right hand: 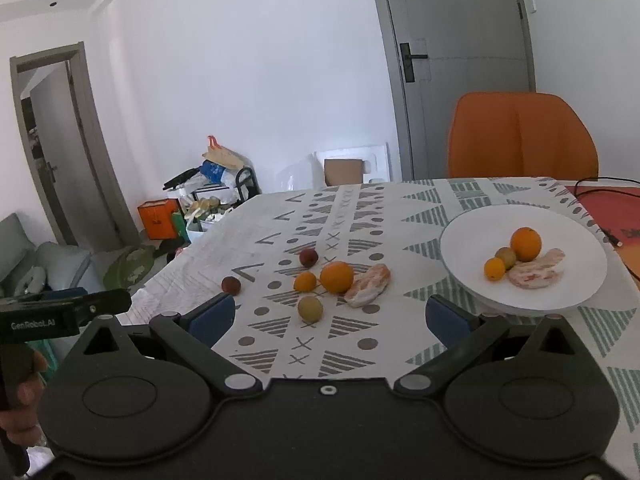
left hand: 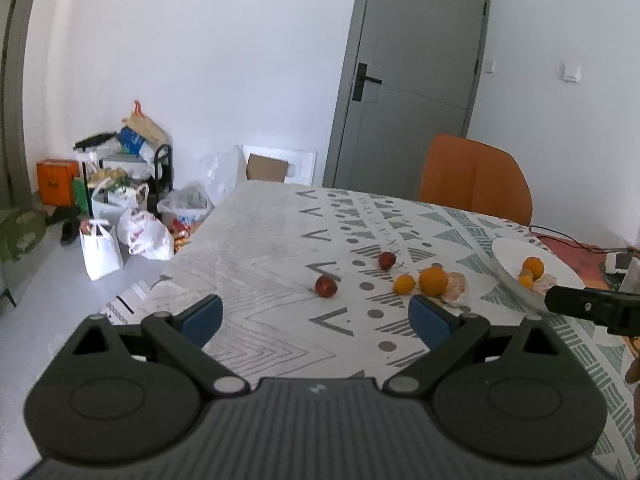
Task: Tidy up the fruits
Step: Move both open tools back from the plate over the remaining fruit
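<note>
Just ahead of the wide-spread right tongs (right hand: 330, 316) lies a greenish fruit (right hand: 310, 309).

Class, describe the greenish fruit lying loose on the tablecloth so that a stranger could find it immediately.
Start at the white plate on the patterned table, then look left to the loose fruit cluster. The greenish fruit lies nearest the right gripper, just below the small orange. It alone there is dull yellow-green.

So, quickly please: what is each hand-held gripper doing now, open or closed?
Left hand-held gripper: open, holding nothing.
Right hand-held gripper: open, holding nothing.
</note>
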`<state>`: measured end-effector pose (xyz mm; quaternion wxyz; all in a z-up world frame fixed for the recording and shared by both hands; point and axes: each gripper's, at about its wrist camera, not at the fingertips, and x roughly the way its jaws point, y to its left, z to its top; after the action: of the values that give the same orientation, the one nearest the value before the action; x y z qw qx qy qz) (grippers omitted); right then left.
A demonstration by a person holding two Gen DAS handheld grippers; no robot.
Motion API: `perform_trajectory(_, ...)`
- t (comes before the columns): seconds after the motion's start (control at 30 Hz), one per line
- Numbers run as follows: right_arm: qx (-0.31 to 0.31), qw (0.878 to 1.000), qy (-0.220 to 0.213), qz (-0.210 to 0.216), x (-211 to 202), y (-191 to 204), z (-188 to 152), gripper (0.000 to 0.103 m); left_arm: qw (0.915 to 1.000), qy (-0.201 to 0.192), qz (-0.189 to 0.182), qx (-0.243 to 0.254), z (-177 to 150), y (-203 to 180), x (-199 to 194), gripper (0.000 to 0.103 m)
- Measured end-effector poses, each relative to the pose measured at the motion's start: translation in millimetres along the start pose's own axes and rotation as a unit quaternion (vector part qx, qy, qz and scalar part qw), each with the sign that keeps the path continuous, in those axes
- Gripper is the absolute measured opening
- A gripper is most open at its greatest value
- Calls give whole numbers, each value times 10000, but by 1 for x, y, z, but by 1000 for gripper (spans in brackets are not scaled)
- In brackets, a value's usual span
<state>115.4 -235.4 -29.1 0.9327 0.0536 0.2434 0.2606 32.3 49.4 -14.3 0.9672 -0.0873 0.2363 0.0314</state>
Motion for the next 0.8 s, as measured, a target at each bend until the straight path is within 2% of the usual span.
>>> perform_trajectory(0.2, 83, 9998, 102, 138, 14, 1, 1, 103, 10000, -4, -8, -72, 4, 13, 12, 98)
perform_trajectory(0.6, 534, 9981, 309, -58, 47, -27, -5, 103, 9996, 150, -11, -254, 8, 19, 58, 96)
perform_trajectory(0.8, 458, 9985, 256, -145, 56, -35, -4, 101, 9995, 232, -84, -182, 14, 13, 80, 92)
